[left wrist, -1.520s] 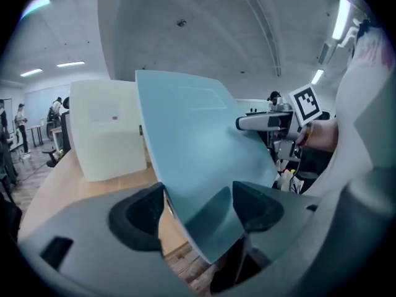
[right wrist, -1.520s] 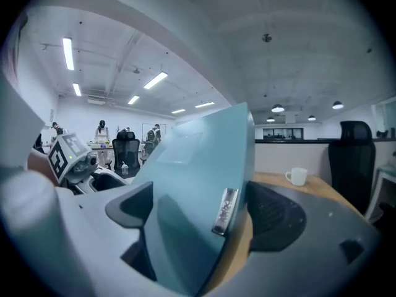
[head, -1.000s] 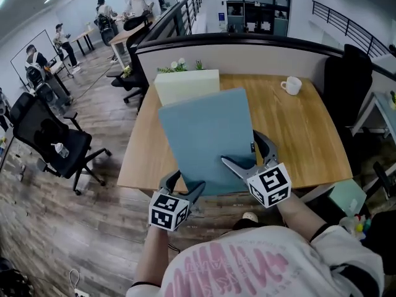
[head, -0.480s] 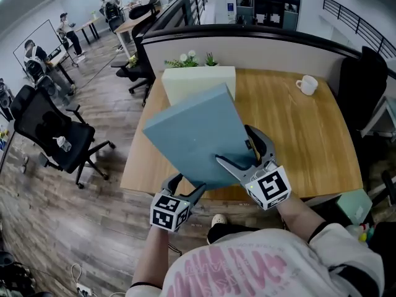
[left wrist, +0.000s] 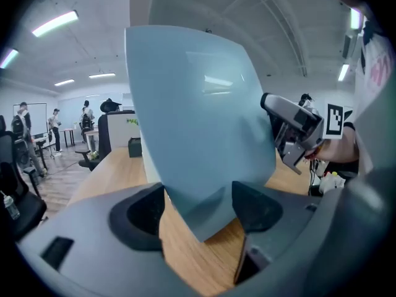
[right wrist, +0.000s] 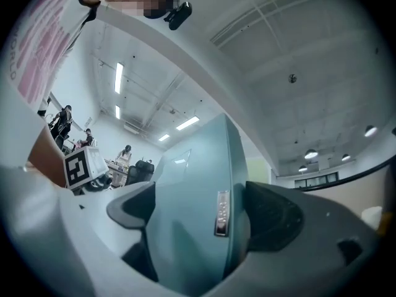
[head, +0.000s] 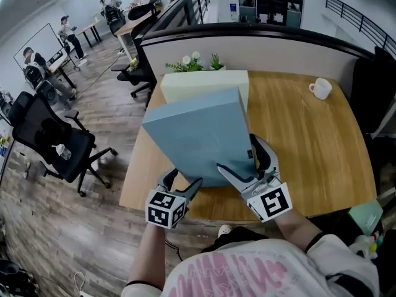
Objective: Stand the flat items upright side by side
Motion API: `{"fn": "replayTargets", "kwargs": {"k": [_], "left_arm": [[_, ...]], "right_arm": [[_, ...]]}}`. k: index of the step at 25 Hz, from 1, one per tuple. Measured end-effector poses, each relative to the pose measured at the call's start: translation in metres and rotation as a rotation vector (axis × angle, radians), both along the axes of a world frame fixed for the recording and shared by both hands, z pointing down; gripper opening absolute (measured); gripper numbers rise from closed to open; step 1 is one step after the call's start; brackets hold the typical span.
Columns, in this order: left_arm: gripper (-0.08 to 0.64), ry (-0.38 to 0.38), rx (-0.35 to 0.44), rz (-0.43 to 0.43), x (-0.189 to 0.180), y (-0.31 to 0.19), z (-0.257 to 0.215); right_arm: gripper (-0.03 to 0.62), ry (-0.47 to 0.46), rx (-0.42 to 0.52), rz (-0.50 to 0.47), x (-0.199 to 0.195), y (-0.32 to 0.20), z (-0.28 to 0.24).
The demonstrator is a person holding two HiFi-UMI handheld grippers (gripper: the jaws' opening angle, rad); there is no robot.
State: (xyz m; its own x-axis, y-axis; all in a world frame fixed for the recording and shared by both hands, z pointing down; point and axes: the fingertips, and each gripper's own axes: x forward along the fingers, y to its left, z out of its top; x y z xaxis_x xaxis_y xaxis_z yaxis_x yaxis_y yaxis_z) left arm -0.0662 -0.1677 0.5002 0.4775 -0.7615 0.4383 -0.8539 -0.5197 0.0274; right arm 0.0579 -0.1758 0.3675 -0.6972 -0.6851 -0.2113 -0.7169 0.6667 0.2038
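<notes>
Blue foam panel is held up over the near-left part of the desk. It's tilted, w/ the top edge leaning far and the low edge near the person. Can't tell if its low corner touches the wood.

L gripper has the panel's near-left bottom corner. Its fingers are clamped on that corner, one each side. R gripper grips the panel's right edge. Its fingers are pressed on both faces, right by a small tag on the edge.

Cream panel stands upright at the far side, against the partition and just behind the blue one; contact btwn them unclear. White mug sits far right, well apart. Plants poke up behind the cream panel. Office chair on the floor at left.
</notes>
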Motion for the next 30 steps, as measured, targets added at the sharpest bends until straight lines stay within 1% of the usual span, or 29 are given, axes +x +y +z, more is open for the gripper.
{"fn": "replayTargets", "kwargs": {"k": [3, 5, 10, 12, 15, 18, 20, 23, 24, 30], "left_arm": [[0.344, 0.004, 0.027, -0.012, -0.004, -0.015, -0.003], [0.347, -0.013, 0.044, -0.009, -0.004, -0.019, -0.003], [0.353, -0.117, 0.105, 0.001, 0.003, -0.011, 0.0], [0.353, -0.141, 0.113, 0.012, 0.006, -0.004, 0.002], [0.348, -0.175, 0.105, 0.031, 0.01, 0.003, 0.005], [0.348, -0.2, 0.08, 0.023, 0.01, 0.004, 0.009], [0.348, -0.233, 0.064, 0.021, 0.008, 0.003, 0.011], [0.351, -0.243, 0.045, 0.018, 0.007, 0.0, 0.011], [0.351, -0.249, 0.039, 0.016, 0.007, -0.002, 0.011], [0.351, -0.295, 0.022, 0.01, 0.002, -0.015, 0.013]], "right_arm": [[0.448, -0.06, 0.021, 0.005, 0.001, -0.005, -0.001], [0.448, -0.072, 0.02, 0.012, 0.003, -0.008, 0.002], [0.448, -0.085, 0.012, 0.025, 0.012, -0.008, 0.01], [0.448, -0.08, 0.006, 0.028, 0.014, -0.007, 0.014], [0.448, -0.072, -0.006, 0.034, 0.019, -0.008, 0.018], [0.448, -0.049, -0.027, 0.04, 0.02, -0.009, 0.025], [0.448, -0.026, -0.064, 0.053, 0.021, -0.01, 0.034], [0.448, 0.026, -0.137, 0.081, 0.025, -0.014, 0.051], [0.448, 0.035, -0.148, 0.086, 0.025, -0.015, 0.053], [0.462, 0.031, -0.16, 0.095, 0.018, -0.026, 0.047]]}}
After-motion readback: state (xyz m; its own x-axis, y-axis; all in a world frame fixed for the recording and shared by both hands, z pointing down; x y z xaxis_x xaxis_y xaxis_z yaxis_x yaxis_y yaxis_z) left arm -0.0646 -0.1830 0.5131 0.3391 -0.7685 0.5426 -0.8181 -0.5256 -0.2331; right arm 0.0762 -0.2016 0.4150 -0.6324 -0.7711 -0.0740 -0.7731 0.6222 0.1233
